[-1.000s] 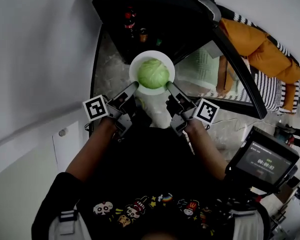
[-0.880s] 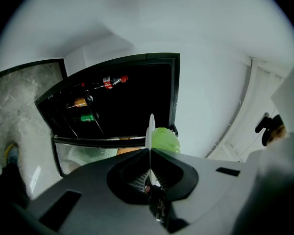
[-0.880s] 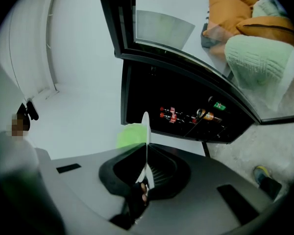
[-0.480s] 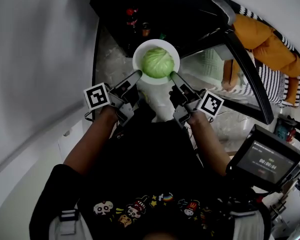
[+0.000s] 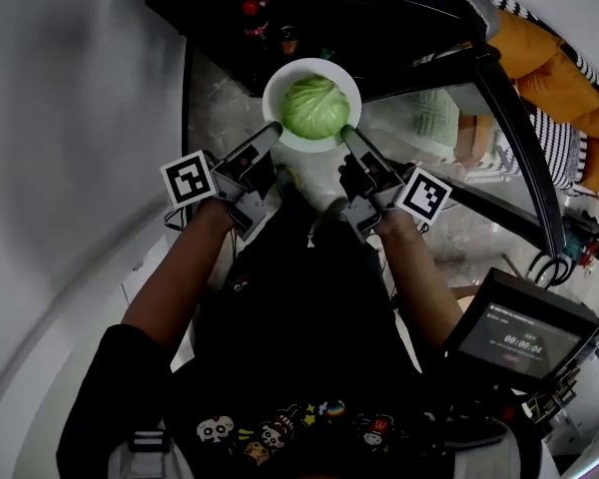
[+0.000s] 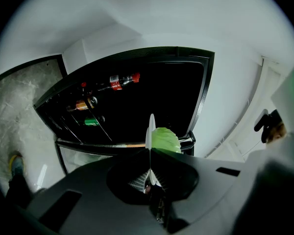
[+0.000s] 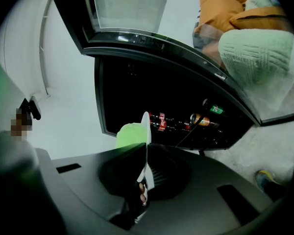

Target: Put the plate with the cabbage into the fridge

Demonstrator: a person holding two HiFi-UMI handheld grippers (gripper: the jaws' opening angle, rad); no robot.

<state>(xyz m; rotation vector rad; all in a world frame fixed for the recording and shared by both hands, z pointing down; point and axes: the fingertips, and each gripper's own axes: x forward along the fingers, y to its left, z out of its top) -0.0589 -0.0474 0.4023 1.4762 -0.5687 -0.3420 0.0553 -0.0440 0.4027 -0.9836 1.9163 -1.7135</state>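
A white plate [image 5: 278,80] carries a pale green cabbage [image 5: 315,107], held up in front of the open dark fridge [image 5: 319,18]. My left gripper [image 5: 273,132] is shut on the plate's left rim, and my right gripper [image 5: 347,134] is shut on its right rim. In the left gripper view the plate [image 6: 150,128] shows edge-on between the jaws with the cabbage [image 6: 165,139] to its right. The right gripper view has the plate [image 7: 146,125] edge-on too, cabbage [image 7: 129,133] on its left, the fridge's inside [image 7: 152,97] just behind.
Bottles and cans [image 6: 111,83] lie on the fridge's wire shelves. The glass fridge door [image 5: 499,98] stands swung open at the right. A person in an orange top [image 5: 554,63] sits beyond the door. A white wall [image 5: 70,118] runs along the left.
Both grippers and the plate have moved up and forward toward the fridge opening. The grip on both rims has not changed.
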